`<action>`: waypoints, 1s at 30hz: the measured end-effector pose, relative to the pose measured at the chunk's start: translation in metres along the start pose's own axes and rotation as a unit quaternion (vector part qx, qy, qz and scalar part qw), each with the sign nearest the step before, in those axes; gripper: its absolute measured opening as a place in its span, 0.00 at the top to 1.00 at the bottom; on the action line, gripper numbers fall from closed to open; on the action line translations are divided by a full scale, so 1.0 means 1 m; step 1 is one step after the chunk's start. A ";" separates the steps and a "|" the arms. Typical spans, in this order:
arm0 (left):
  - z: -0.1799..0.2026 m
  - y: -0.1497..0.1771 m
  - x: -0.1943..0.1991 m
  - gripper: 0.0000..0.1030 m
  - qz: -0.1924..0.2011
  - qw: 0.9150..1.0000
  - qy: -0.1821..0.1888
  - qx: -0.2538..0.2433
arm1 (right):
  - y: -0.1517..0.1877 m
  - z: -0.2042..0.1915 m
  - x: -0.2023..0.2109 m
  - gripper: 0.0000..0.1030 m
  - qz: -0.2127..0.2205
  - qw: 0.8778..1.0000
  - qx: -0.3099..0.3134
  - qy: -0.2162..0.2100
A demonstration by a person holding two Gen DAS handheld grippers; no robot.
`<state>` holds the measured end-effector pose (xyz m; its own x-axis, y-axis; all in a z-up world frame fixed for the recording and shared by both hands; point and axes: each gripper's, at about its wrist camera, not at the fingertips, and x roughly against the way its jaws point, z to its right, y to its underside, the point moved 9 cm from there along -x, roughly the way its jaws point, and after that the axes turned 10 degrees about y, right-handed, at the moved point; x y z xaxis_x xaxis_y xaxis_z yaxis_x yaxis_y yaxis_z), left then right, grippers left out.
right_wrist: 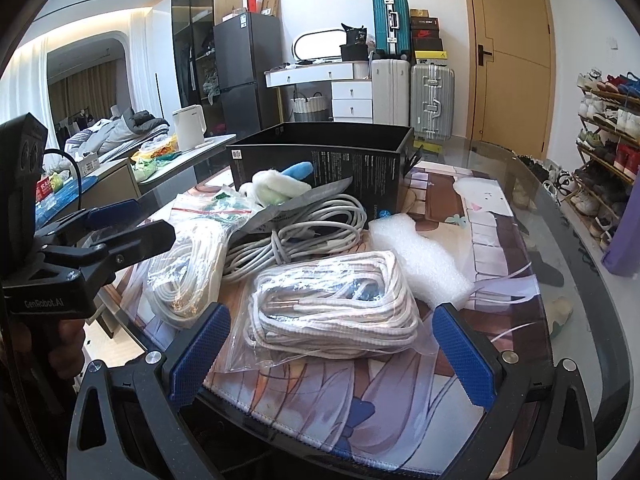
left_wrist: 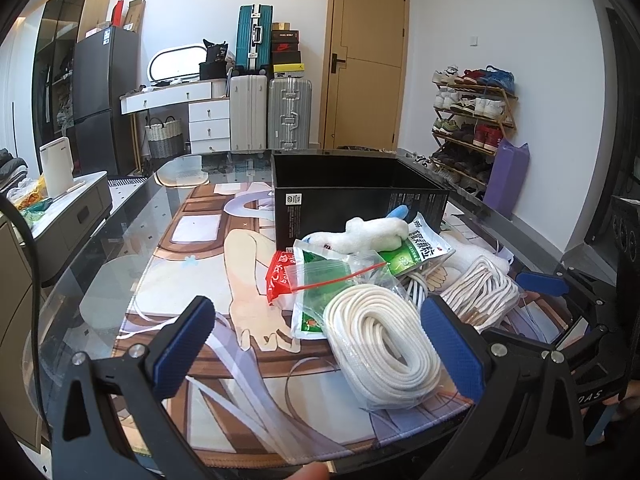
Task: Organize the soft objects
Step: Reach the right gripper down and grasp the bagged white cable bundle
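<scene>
Left wrist view: the left tongs (left_wrist: 320,344) stand wide apart and hold nothing; the flat white rope coil (left_wrist: 382,342) in its clear bag lies between the blue pads, nearer the one at 3 o'clock.
Right wrist view: the right tongs (right_wrist: 332,356) are likewise spread and empty; the bagged white cord bundle (right_wrist: 332,308) sits just ahead of them at 12 o'clock, between the two pads.
Rope coil, handling: light and limp by the look of it; the plastic skin is slick, so a pinch across the thick middle of the coil should hold better than a pinch on loose film.
Cord bundle, handling: soft and floppy; it will likely sag at both ends, so the centre of the loops is the place to grip.
Grey cable (right_wrist: 304,232): unbagged, springy, lying at 11 o'clock beyond the bundle; its loops may snag on neighbours.
Foam sheet (right_wrist: 420,264): very light, crushable, at 1 o'clock from the right tongs.
Plush toy (left_wrist: 372,232): soft, resting on the zip bags (left_wrist: 332,276) against the black box (left_wrist: 352,196) at 12 o'clock.
Black box: open-topped at the far side of the surface (left_wrist: 120,240); probably the place for these things, though its inside is hard to see.
</scene>
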<state>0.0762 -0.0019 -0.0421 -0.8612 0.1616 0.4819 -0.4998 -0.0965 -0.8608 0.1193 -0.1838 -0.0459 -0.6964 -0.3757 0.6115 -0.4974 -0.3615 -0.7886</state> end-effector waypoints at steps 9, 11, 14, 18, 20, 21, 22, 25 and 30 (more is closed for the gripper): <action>-0.003 -0.001 0.002 0.00 0.002 1.000 -0.002 0.001 | 0.000 -0.006 -0.003 0.01 -0.004 1.000 0.015 0.002; -0.004 -0.001 0.002 0.00 0.002 1.000 -0.003 0.001 | 0.000 -0.008 -0.003 0.00 -0.004 1.000 0.020 0.003; -0.005 -0.001 0.002 0.00 0.002 1.000 -0.003 0.002 | 0.001 -0.011 -0.006 0.01 -0.010 0.999 0.030 0.003; -0.007 -0.002 0.002 0.00 0.002 1.000 -0.005 0.002 | 0.002 -0.014 -0.009 0.01 -0.014 0.999 0.045 0.007; -0.007 -0.002 0.002 0.00 0.002 1.000 -0.005 0.002 | 0.003 -0.015 -0.011 0.00 -0.017 0.998 0.053 0.010; -0.007 -0.002 0.002 0.00 0.002 1.000 -0.005 0.001 | 0.003 -0.016 -0.013 0.00 -0.019 0.998 0.057 0.011; -0.007 -0.002 0.002 0.00 0.002 1.000 -0.005 0.001 | 0.002 -0.017 -0.014 0.00 -0.022 0.998 0.061 0.011; -0.007 -0.001 0.002 0.00 0.001 1.000 -0.004 0.002 | 0.002 -0.021 -0.020 0.00 -0.032 0.997 0.073 0.012; -0.012 -0.002 0.003 0.00 0.002 1.000 -0.007 0.004 | 0.000 -0.025 -0.029 0.00 -0.046 0.995 0.088 0.011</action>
<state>0.0761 0.0106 -0.0409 -0.8641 0.1483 0.4809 -0.4973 -0.1042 -0.8613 0.1266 -0.1519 -0.0656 -0.6647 -0.3165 0.6768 -0.4615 -0.5385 -0.7050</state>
